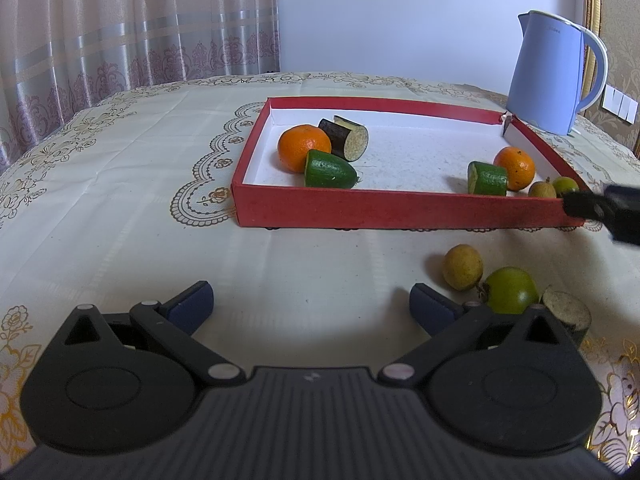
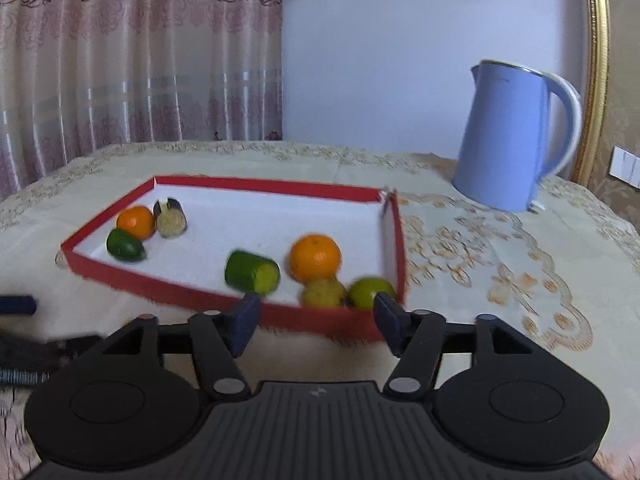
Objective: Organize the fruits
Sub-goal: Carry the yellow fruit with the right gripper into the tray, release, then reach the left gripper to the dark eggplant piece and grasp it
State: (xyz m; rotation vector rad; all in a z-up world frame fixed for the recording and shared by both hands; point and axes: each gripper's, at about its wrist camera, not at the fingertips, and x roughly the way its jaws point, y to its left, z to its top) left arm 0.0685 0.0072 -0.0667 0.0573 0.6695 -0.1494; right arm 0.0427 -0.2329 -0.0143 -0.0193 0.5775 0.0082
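While both tools gape empty, round glossy oranges [image 2: 315, 258] and blurred, seemingly bumpy fruit fill the red box [image 2: 168, 286].

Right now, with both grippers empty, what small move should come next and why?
Probably ease the open left gripper right toward the yellow fruit on the tablecloth. It, a green fruit and a cut eggplant piece lie outside the red tray, close to that gripper, while the open right gripper sits at the tray's near corner.
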